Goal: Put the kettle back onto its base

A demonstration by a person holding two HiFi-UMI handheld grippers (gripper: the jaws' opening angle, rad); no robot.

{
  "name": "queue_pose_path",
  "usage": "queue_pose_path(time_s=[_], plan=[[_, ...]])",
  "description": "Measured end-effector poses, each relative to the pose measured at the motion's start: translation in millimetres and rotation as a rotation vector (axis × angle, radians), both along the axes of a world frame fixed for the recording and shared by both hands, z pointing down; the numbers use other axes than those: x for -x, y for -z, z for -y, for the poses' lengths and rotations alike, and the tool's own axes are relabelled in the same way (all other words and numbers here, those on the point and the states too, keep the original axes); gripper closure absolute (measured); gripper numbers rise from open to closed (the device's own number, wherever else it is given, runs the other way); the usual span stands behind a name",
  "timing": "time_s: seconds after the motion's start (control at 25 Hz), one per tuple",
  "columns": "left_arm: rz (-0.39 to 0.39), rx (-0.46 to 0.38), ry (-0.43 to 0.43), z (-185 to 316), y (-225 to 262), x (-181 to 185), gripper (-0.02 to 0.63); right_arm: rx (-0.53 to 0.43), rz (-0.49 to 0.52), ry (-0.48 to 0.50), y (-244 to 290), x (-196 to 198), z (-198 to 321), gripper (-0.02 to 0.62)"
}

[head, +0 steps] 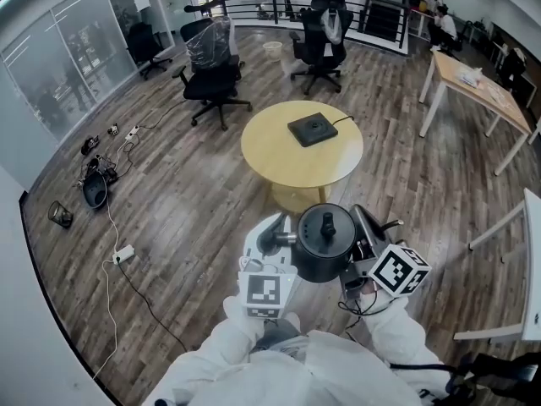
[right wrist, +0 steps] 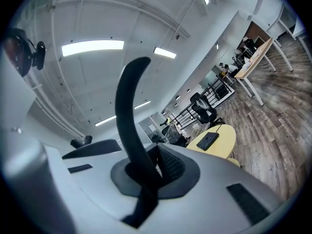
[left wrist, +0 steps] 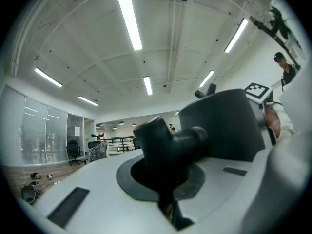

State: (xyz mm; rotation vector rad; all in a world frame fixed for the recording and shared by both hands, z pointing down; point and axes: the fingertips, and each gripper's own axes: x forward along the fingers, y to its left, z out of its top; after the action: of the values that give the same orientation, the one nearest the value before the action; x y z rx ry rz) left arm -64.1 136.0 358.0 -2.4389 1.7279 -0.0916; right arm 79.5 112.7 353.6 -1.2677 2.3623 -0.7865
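Observation:
I carry the black kettle [head: 324, 245] in the air between both grippers, close in front of my body. My left gripper [head: 281, 240] is shut on its spout [left wrist: 168, 141], and the kettle's dark body [left wrist: 222, 126] fills the right of the left gripper view. My right gripper [head: 365, 245] is shut on its thin curved handle [right wrist: 127, 106]. The flat black base [head: 313, 129] lies on the round yellow table [head: 270, 155] ahead, with its cord running off to the right. In the right gripper view the base [right wrist: 208, 140] and table [right wrist: 226, 136] show beyond the jaws.
Two black office chairs [head: 211, 70] [head: 323, 36] stand beyond the table. Cables and a power strip [head: 123, 253] lie on the wooden floor at the left. A wooden desk [head: 473, 87] stands at the right, a white table edge [head: 532, 252] nearer.

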Motion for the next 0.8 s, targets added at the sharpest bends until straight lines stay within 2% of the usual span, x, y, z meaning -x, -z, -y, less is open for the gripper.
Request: queue_pose_path(time_s=[0.48,0.8], plan=[[0.005,0.009,-0.022,87,-6,34,0.607,0.007,0.007,-0.014,-7,34,85,0.586],[-0.010,0.027,-0.049,125,-10,36,0.607,0.026,-0.009,-0.028,-9,37,124,0.586]])
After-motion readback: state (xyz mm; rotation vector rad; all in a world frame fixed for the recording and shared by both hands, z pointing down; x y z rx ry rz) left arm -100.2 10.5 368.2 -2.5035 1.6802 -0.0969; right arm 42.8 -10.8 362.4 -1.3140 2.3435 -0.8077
